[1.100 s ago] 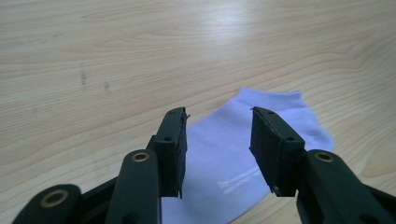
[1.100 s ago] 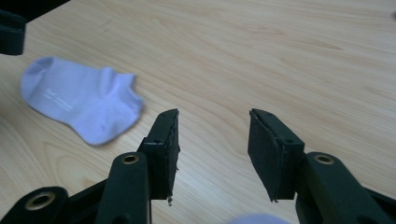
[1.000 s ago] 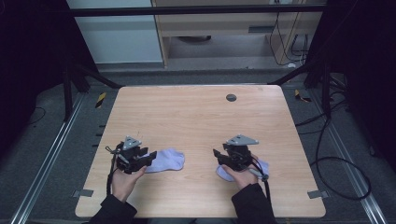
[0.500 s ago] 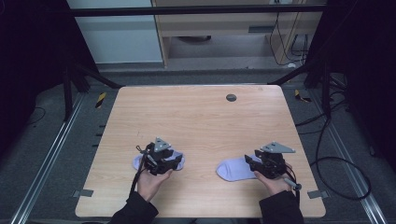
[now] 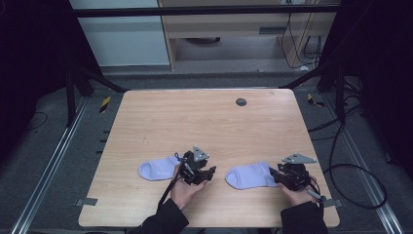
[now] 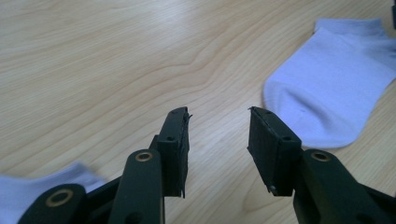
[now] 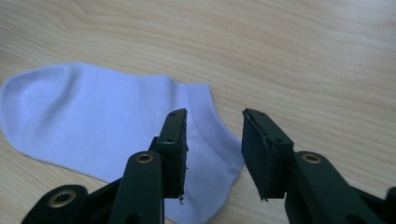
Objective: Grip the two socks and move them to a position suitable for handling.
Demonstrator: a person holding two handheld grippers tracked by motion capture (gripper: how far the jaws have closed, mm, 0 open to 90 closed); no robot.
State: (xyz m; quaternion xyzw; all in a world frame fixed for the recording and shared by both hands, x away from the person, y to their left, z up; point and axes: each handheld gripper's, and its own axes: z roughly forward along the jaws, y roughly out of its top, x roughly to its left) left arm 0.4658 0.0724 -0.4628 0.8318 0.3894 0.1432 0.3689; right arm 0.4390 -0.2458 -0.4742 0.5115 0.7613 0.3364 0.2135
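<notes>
Two pale lavender socks lie flat on the wooden table. The left sock has its cuff end next to my left gripper, which is open and holds nothing; a corner of this sock shows by its jaws. My left gripper points across bare wood at the toe of the right sock. The right sock lies between the two hands. My right gripper is at its cuff. That gripper is open, its jaws low over the ribbed cuff of the sock.
A small dark round grommet sits in the table's far edge area. The near table edge is just behind both hands. Cables trail over the floor at the right, and dark frame legs stand around the table.
Both hands have moved to the right. The left gripper has passed off its sock, which now lies stretched out to its left. The right gripper has gone from over its sock to the cuff.
</notes>
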